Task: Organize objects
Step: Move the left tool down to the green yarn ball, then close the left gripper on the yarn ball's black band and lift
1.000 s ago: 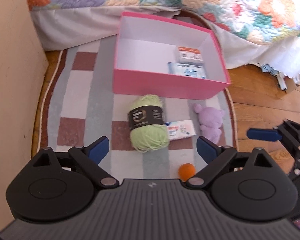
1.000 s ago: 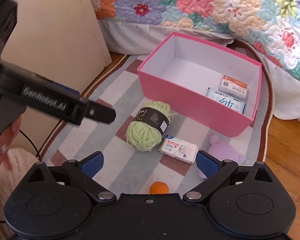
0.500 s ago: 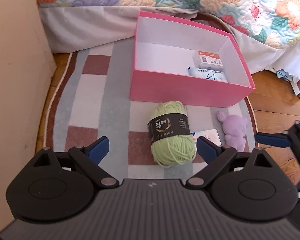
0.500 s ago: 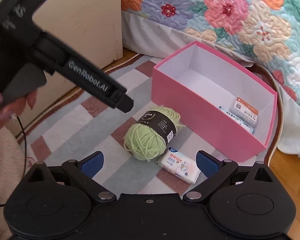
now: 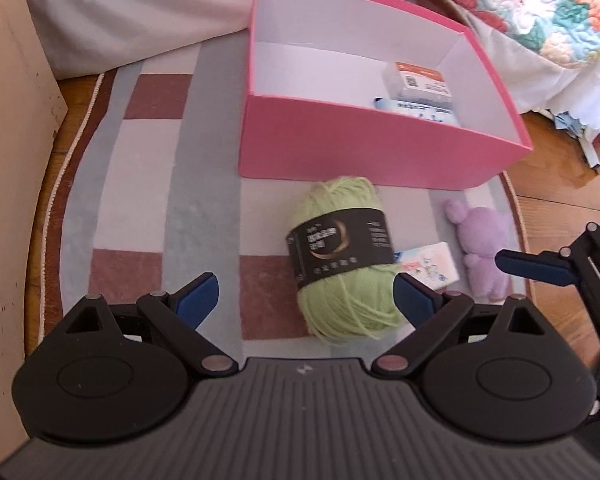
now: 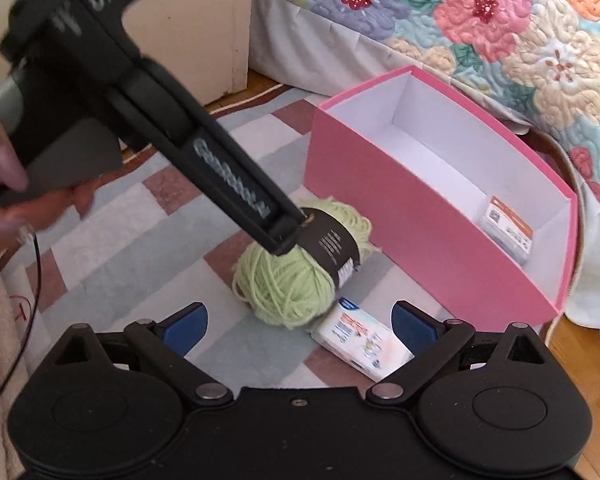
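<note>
A ball of light green yarn (image 5: 340,256) with a black label lies on the striped rug in front of an open pink box (image 5: 364,148). My left gripper (image 5: 306,296) is open and low over the rug, its fingers straddling the near end of the yarn. From the right wrist view its tip meets the yarn (image 6: 288,280) at the label. A white packet (image 6: 360,340) lies beside the yarn, between the fingers of my open right gripper (image 6: 300,326). A purple plush toy (image 5: 484,248) sits to the right of the packet (image 5: 428,264).
Two small packages (image 5: 420,88) lie in the pink box's right end. A bed with a floral quilt (image 6: 500,20) rises behind the box. A beige cabinet side (image 5: 4,160) borders the rug on the left. A hand (image 6: 4,184) holds the left gripper.
Both grippers have moved forward and down. The left one now straddles the yarn, the right one has closed in on the white packet. The orange ball has dropped out of view.
</note>
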The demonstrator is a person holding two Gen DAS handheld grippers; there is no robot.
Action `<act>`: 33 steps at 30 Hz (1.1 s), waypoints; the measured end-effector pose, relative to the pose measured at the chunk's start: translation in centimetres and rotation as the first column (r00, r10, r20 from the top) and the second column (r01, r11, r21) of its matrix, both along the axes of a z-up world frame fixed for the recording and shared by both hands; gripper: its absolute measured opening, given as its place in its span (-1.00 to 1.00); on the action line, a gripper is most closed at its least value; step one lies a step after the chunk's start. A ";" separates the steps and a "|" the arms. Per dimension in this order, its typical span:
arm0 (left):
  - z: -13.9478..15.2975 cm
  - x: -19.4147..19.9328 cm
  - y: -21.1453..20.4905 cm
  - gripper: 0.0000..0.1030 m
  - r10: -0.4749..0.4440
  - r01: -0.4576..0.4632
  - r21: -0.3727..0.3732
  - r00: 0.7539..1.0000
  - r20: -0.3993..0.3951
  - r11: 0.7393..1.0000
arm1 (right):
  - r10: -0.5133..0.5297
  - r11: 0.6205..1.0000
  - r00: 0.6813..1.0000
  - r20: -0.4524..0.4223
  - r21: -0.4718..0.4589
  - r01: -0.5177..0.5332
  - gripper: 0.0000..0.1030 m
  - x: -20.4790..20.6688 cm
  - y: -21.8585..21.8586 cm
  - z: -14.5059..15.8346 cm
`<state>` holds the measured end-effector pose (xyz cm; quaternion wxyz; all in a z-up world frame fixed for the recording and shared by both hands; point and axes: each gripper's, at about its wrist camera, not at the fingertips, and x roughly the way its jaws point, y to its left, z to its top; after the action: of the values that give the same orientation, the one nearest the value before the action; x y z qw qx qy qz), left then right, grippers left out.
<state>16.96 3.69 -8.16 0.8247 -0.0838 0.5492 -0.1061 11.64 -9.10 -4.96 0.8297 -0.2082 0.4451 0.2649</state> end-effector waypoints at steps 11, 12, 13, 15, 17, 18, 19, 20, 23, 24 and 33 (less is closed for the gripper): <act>-0.5 0.8 1.4 0.84 0.029 -0.021 -0.092 0.996 0.090 0.996 | -0.062 0.988 0.997 -0.049 0.140 0.069 0.93 1.9 -0.6 -1.4; -0.8 0.9 1.5 0.84 0.031 -0.022 -0.099 0.995 0.090 0.995 | -0.071 0.984 0.996 -0.045 0.160 0.077 0.93 2.0 -0.7 -1.6; -1.0 1.0 1.5 0.84 0.033 -0.024 -0.105 0.996 0.085 0.994 | -0.081 0.980 0.996 -0.039 0.177 0.086 0.93 2.1 -0.9 -1.9; -1.6 1.2 1.6 0.83 0.040 -0.033 -0.111 0.997 0.069 0.993 | -0.107 0.972 0.994 -0.014 0.208 0.108 0.94 2.3 -1.0 -2.5; -2.3 1.4 1.8 0.81 0.054 -0.048 -0.127 0.998 0.040 0.991 | -0.122 0.970 0.992 -0.009 0.210 0.122 0.94 2.6 -0.9 -3.1; -2.7 1.5 1.9 0.81 0.060 -0.055 -0.136 0.998 0.029 0.989 | -0.121 0.970 0.993 -0.018 0.212 0.122 0.94 2.9 -0.8 -3.5; -3.1 1.5 2.0 0.81 0.066 -0.062 -0.149 0.998 0.019 0.987 | -0.116 0.969 0.993 -0.034 0.216 0.120 0.94 3.1 -0.8 -3.8; -3.4 1.6 2.0 0.79 0.071 -0.069 -0.161 0.997 0.007 0.985 | -0.115 0.968 0.992 -0.056 0.220 0.124 0.94 3.4 -0.7 -4.1; -4.2 1.4 2.0 0.77 0.077 -0.079 -0.201 0.997 -0.016 0.976 | -0.113 0.959 0.986 -0.125 0.245 0.141 0.94 3.8 -0.5 -4.8; -4.3 1.3 1.9 0.77 0.078 -0.081 -0.208 0.997 -0.018 0.975 | -0.119 0.955 0.983 -0.138 0.254 0.151 0.94 3.9 -0.5 -5.0; -5.3 1.0 2.2 0.20 0.074 -0.095 -0.327 0.994 -0.076 0.940 | -0.172 0.935 0.960 -0.220 0.270 0.229 0.68 4.7 -0.8 -6.1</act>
<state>17.92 5.93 -13.47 0.7851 -0.2473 0.5453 -0.1584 16.36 -9.89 -11.06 0.8270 -0.0100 0.4982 0.2604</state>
